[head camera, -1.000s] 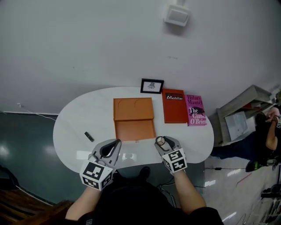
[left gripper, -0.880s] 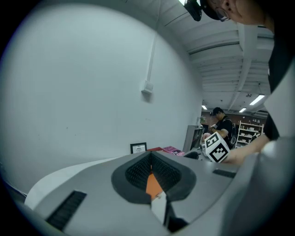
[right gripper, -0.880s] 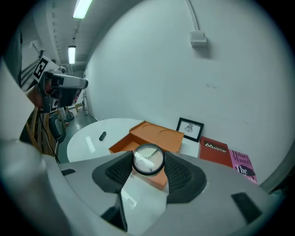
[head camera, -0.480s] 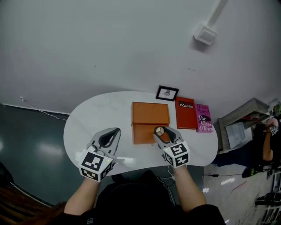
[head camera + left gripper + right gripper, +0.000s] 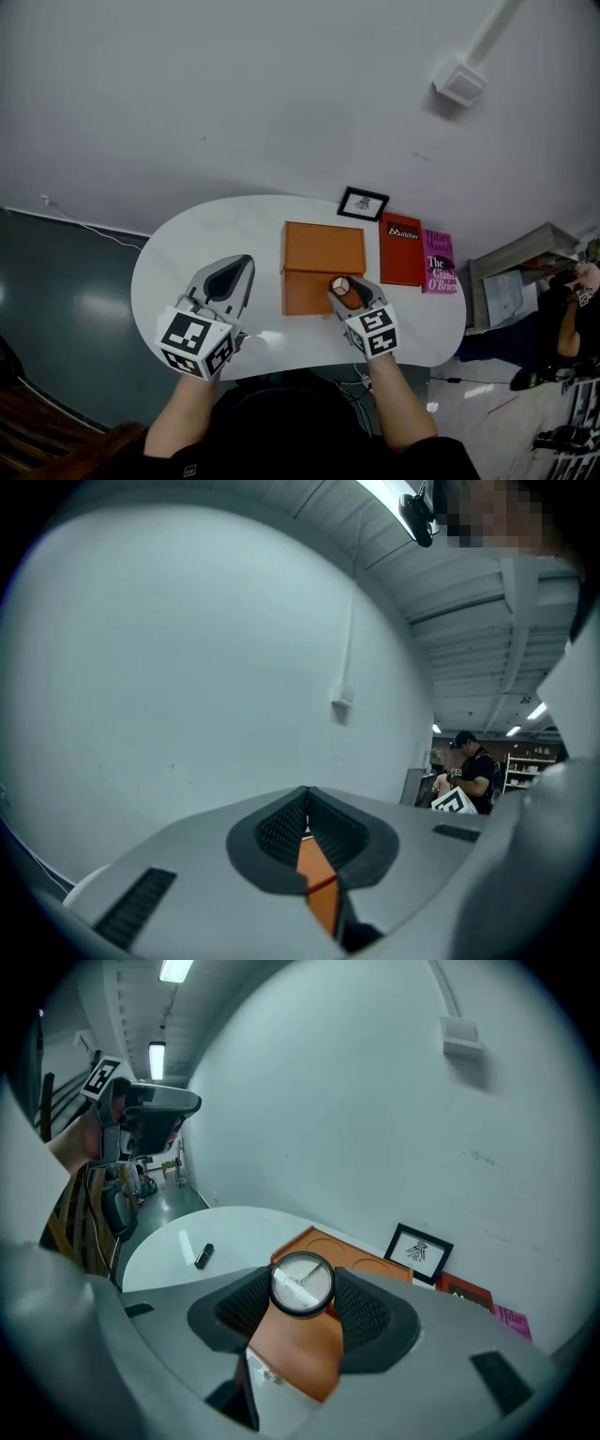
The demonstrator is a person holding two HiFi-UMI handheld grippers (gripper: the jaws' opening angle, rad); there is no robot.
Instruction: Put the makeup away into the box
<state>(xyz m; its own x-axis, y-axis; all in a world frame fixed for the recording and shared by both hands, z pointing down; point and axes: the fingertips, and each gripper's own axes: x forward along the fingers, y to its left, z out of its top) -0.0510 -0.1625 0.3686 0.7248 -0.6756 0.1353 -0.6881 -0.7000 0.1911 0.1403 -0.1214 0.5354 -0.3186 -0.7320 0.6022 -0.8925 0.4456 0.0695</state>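
Right gripper (image 5: 302,1288): jaws closed onto a small round black-rimmed makeup jar with a clear lid (image 5: 302,1283), with one ribbed pad pressed against each side of it.
Makeup jar position: held over the near right part of the flat orange cardboard box (image 5: 322,249). Whether it touches the box cannot be determined.
Orange box: open, lying near the middle of the white oval table (image 5: 202,246). Its far half carries two shallow round recesses (visible in the right gripper view).
Left gripper (image 5: 306,810): jaws together with nothing between them. Only a thin sliver of orange shows through the slit. In the head view it is over the table's near left part, left of the box and not touching it.
Small black tube (image 5: 203,1256): lying flat on the table, left of the box and apart from it.
Black-framed picture (image 5: 363,202): at the table's far edge, just behind the box's far right corner.
Red book (image 5: 401,251): lying flat just right of the box.
Pink book (image 5: 439,261): lying flat against the red book's right side.
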